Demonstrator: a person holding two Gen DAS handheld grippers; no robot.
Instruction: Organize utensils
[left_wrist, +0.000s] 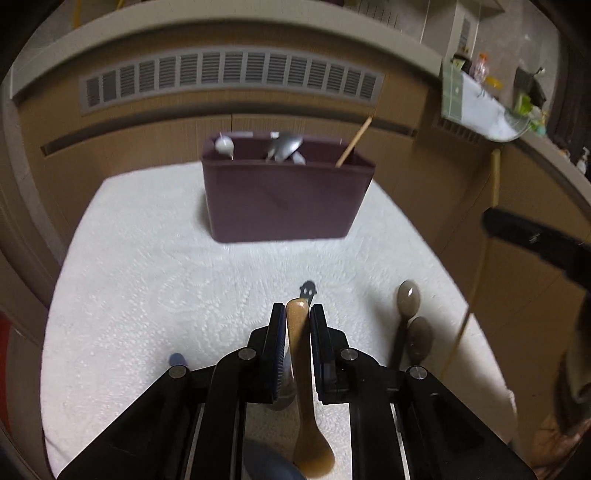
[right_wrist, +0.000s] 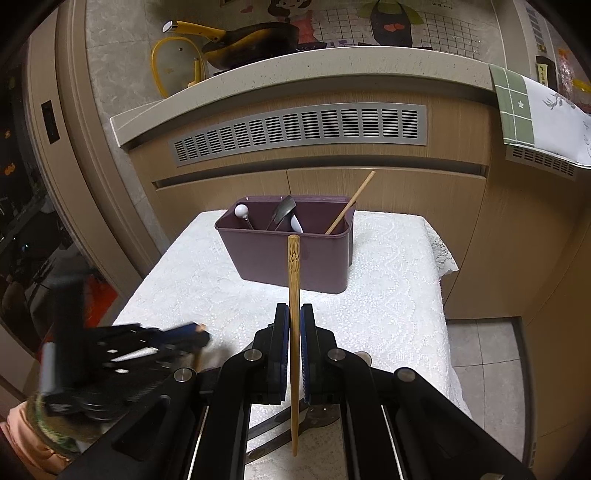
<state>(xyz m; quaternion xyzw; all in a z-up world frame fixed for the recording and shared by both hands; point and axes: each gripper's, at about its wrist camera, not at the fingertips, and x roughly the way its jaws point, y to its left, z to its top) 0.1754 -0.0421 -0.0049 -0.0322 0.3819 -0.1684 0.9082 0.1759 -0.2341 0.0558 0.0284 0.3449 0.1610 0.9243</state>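
left gripper (left_wrist: 297, 314): angled down, jaws closed on wooden spoon (left_wrist: 301, 369) handle, blurred in right-wrist view | right gripper (right_wrist: 294, 317): angled down, jaws clamped on bamboo chopstick (right_wrist: 294, 332), sharp in frame | sleeve cuff (right_wrist: 40, 439) seen behind left gripper

A white lace-covered table (right_wrist: 388, 306) carries a purple bin (right_wrist: 284, 254) and spoons (left_wrist: 408, 295).
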